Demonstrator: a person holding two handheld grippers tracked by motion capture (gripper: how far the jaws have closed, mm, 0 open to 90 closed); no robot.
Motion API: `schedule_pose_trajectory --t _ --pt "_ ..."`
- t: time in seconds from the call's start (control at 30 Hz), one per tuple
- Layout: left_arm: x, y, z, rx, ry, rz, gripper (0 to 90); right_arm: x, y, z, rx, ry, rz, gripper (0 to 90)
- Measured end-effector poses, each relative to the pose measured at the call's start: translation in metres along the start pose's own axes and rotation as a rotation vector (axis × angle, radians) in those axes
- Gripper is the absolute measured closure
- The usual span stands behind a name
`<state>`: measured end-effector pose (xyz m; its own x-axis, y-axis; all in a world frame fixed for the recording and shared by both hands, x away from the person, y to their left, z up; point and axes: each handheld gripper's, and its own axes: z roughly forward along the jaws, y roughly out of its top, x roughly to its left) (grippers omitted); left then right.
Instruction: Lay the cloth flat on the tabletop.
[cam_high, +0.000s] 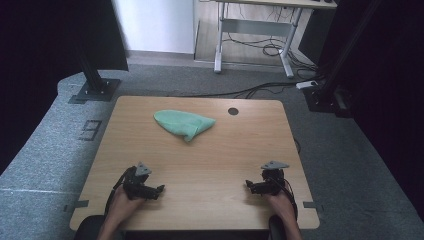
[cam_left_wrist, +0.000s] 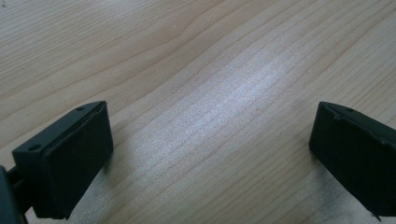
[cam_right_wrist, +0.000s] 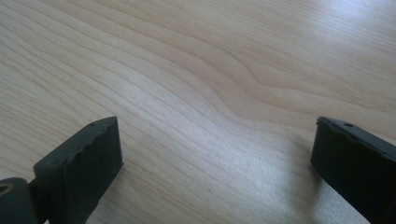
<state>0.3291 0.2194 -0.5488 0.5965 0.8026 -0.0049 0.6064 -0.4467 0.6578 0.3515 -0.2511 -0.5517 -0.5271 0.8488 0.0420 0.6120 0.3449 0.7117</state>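
Scene: a person sits at a pale wooden worktop, one hand-held tool in each hand, seen from above.
Cloth: a light green cloth lies in a loose, bunched heap on the far half of the worktop, a little left of centre, one corner drooping toward the person.
Left tool: the left tool rests near the front edge on the left, its jaws spread wide with only bare wood grain between them.
Right tool: the right tool rests near the front edge on the right, jaws likewise wide apart and gripping nothing.
Cloth relative to tools: well apart from both, farther back on the worktop and roughly between their two lines of reach, somewhat nearer the left one.
Progress: by the look of it, nothing is done yet; the cloth is untouched and crumpled.
What is left: reaching forward, taking hold of the cloth, and whatever handling follows.
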Motion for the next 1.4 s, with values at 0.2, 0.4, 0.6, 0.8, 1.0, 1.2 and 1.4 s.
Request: schedule_pose_trajectory --t 0.2,0.4,0.6,0.8,1.0,1.2,1.4 --pt "0.000 0.000 0.000 0.000 0.000 0.000 0.0 0.000 0.008 -0.001 -0.009 0.018 -0.006 1.7" --pt "0.000 0.000 0.000 0.001 0.000 0.000 0.0 0.001 0.013 0.000 -0.007 0.031 -0.016 1.7" --pt "0.000 0.000 0.000 0.001 0.000 0.000 0.0 0.005 0.024 0.003 -0.016 0.047 -0.033 1.7" --pt "0.000 0.000 0.000 0.000 0.000 0.000 0.0 0.012 0.036 0.009 -0.021 0.069 -0.055 1.7" --pt "0.000 0.000 0.000 0.000 -0.001 0.000 0.0 0.017 0.047 0.015 -0.024 0.085 -0.072 1.7" --pt "0.000 0.000 0.000 0.000 -0.001 0.000 0.0 0.020 0.058 0.020 -0.030 0.102 -0.077 1.7" --pt "0.000 0.000 0.000 0.000 0.000 0.000 0.0 0.024 0.067 0.027 -0.024 0.118 -0.091 2.1"
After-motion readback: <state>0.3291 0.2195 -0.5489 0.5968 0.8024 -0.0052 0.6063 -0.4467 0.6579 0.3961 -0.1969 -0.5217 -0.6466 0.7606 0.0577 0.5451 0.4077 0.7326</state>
